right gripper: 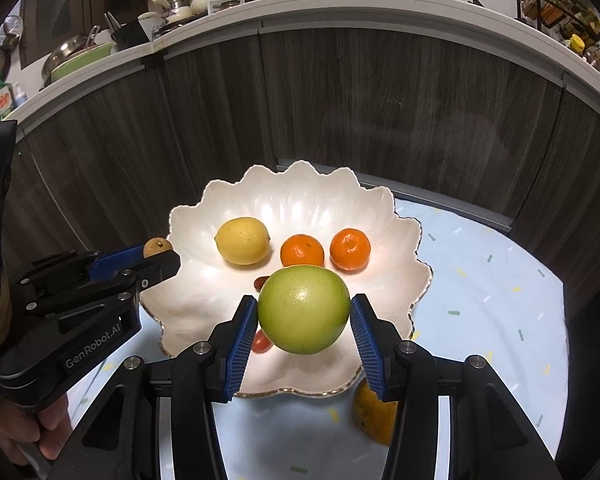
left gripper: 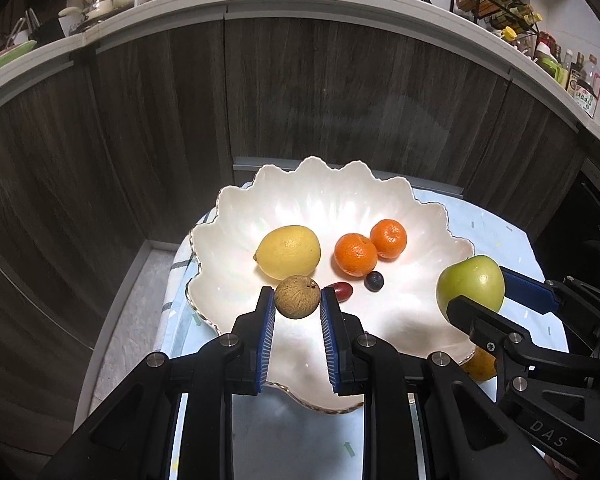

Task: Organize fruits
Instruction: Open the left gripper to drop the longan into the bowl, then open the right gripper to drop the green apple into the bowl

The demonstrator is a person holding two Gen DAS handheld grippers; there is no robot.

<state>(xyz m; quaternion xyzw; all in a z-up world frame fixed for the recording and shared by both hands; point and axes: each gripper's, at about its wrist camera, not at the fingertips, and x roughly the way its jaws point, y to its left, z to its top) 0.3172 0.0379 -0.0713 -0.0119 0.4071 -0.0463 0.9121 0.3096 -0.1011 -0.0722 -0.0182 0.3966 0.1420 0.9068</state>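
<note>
Over the scalloped white bowl I hold two fruits: my left gripper clamps a small brown longan-like fruit, my right gripper clamps a green apple. Both are mid-delivery; next I should lower and release clear of the lemon, whose long axis lies crosswise, nipple pointing left.

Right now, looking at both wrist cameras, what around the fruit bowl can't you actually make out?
- Yellow-orange fruit beside the white bowl: in both views mostly hidden by the right gripper, so its kind is unclear.
- Small red fruit: right wrist view, largely behind the green apple.
- Blueberry: seen only in the left view; the apple blocks it in the right.
- Bottle labels: too small to read.
</note>
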